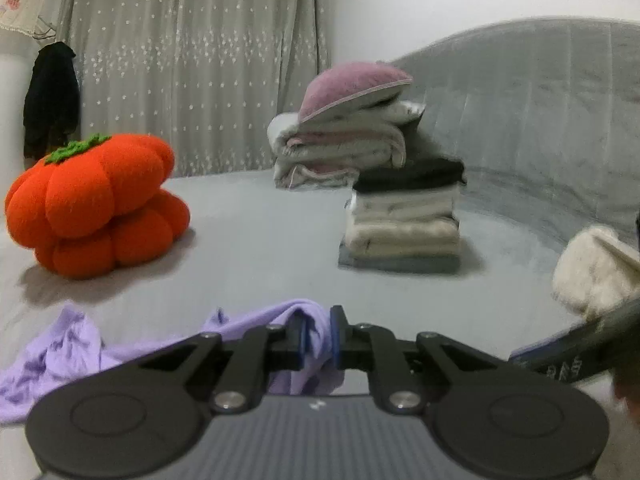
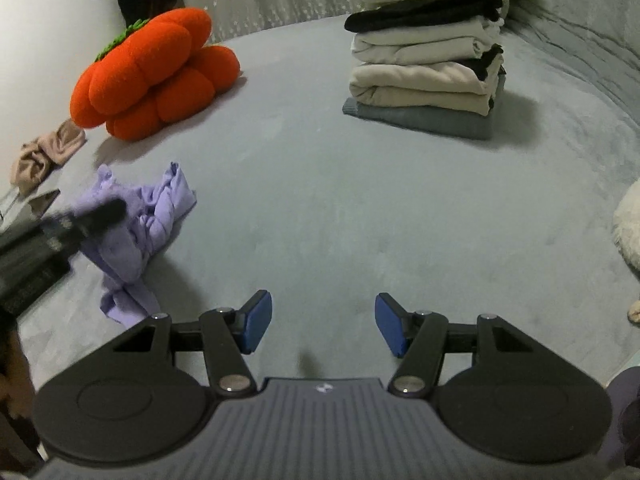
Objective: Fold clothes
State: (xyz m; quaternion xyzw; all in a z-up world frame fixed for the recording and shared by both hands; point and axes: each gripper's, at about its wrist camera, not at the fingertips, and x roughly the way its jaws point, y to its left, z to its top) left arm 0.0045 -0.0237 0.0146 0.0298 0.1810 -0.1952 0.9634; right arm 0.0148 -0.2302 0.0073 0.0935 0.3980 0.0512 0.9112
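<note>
Left wrist view: left gripper [image 1: 317, 338] clamped on a bunched fold of the lilac garment [image 1: 80, 344], thin, limp, light; best held at an edge or seam.

Right wrist view: right gripper [image 2: 323, 325] jaws apart, empty, over the grey bed [image 2: 320, 208]; garment [image 2: 140, 220] crumpled at left, near the orange pumpkin cushion [image 2: 156, 72].

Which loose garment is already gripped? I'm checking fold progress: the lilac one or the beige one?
The lilac garment: the left gripper has its jaws pinched on a fold of it. The beige garment lies untouched beside the orange pumpkin cushion.
</note>
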